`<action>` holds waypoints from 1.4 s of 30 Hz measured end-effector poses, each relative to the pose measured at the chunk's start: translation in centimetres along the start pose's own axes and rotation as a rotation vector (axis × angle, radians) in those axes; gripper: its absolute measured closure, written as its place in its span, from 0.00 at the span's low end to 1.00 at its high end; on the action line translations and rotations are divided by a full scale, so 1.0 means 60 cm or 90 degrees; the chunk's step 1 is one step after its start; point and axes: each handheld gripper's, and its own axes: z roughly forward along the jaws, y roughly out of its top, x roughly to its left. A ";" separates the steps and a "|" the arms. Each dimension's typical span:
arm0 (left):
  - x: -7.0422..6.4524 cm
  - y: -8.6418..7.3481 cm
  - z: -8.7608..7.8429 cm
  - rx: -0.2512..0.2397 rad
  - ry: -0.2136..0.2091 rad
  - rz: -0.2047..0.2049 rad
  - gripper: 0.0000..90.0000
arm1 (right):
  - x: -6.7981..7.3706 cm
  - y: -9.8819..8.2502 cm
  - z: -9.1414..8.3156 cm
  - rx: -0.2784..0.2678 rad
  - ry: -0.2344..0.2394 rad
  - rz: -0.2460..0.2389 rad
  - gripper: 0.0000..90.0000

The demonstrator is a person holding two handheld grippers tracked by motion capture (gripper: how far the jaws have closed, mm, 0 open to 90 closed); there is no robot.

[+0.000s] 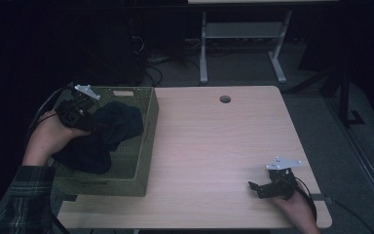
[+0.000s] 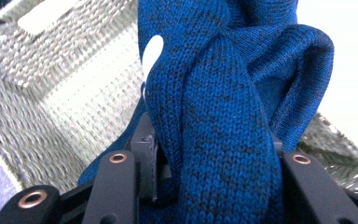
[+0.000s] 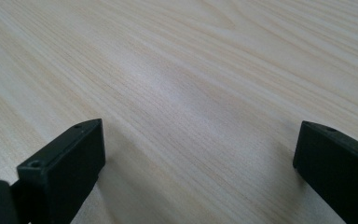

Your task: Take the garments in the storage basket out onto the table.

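Blue knit bunched between left gripper jaws (clamped).

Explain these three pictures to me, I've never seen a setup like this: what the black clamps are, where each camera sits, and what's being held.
A person holds a hand-operated gripper in each hand. The high view looks down on a wooden table from above. The other two cameras ride on the grippers, looking along their black jaws. The left gripper is shut on a dark blue knitted garment, which hangs over a woven basket at the table's left. The right gripper rests low near the table's front right corner, jaws open with nothing between them.
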 end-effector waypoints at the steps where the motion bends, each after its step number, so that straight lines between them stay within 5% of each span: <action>1: 0.000 0.000 0.000 0.000 0.000 0.000 0.62 | 0.000 0.000 0.000 0.000 0.000 0.000 0.02; 17: -0.030 0.049 -0.029 -0.041 -0.052 0.045 0.62 | 0.000 0.000 0.000 0.000 0.000 0.000 0.02; 42: -0.113 0.142 -0.004 -0.120 -0.163 0.117 0.62 | 0.000 0.000 0.000 0.000 0.000 0.000 0.02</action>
